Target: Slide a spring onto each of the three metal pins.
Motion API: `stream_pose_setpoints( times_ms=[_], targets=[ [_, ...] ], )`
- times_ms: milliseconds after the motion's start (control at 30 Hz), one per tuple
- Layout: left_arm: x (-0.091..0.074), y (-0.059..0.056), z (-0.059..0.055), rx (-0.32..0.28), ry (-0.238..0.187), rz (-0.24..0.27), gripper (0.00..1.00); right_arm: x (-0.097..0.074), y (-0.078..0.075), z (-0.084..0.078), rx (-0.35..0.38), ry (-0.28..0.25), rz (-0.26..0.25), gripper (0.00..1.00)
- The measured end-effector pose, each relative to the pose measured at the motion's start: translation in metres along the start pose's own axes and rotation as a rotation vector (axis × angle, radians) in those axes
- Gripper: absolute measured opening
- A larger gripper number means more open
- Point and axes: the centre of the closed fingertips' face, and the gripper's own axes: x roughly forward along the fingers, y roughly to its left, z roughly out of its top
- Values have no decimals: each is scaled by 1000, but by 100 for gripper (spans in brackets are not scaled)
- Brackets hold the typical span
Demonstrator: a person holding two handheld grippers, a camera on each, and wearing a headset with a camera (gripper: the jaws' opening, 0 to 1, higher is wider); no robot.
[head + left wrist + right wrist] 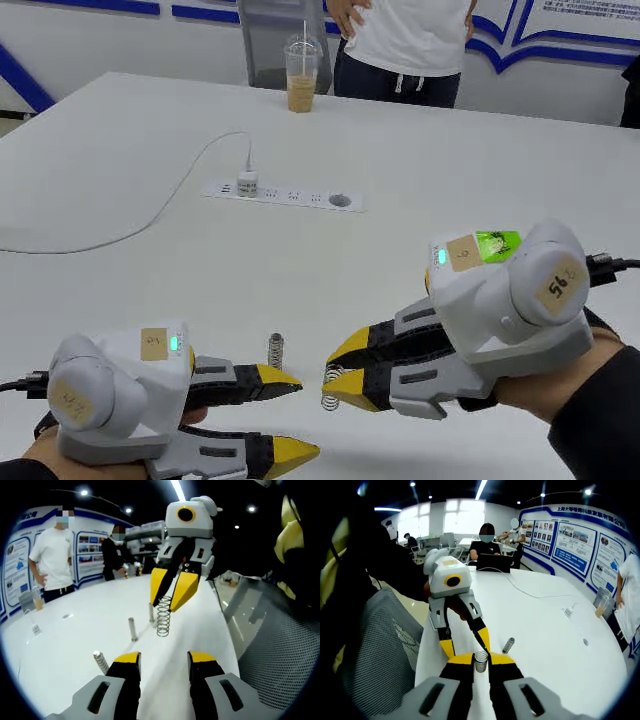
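One spring (480, 661) clenched between right gripper (328, 368) tips.
Left gripper (165, 656) spread, holding nothing; spring hangs near two bare pins (132, 629).

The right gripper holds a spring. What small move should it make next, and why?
Probably lift the right gripper a little and shift it so its spring stands over the bare pin just beside it, then lower. The spring hangs upright from the jaws, that pin carries nothing, and another pin already wears a spring.
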Motion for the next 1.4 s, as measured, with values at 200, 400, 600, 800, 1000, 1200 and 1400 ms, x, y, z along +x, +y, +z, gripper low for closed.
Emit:
stream_pose_setpoints(
  times_ms=[200, 400, 600, 800, 1000, 1200, 1400],
  targets=[
    [-9, 6, -5, -23, -1, 28, 41, -7, -10, 0, 13, -8, -31, 12],
    [-16, 13, -7, -44, -12, 64, 46, -11, -18, 0, 22, -14, -55, 12],
    [-21, 15, -9, -58, -15, 81, 47, -17, -26, -1, 29, -15, -78, 12],
    [-25, 17, -12, -72, -16, 93, 50, -26, -41, -4, 47, -21, -118, 12],
    [-28, 19, -12, -85, -20, 105, 52, -31, -53, -5, 57, -24, -147, 12],
    [-28, 20, -14, -90, -20, 109, 53, -32, -68, -11, 82, -25, -181, 12],
    [-29, 20, -14, -93, -20, 112, 54, -31, -78, -19, 104, -15, -206, 12]
  ],
)
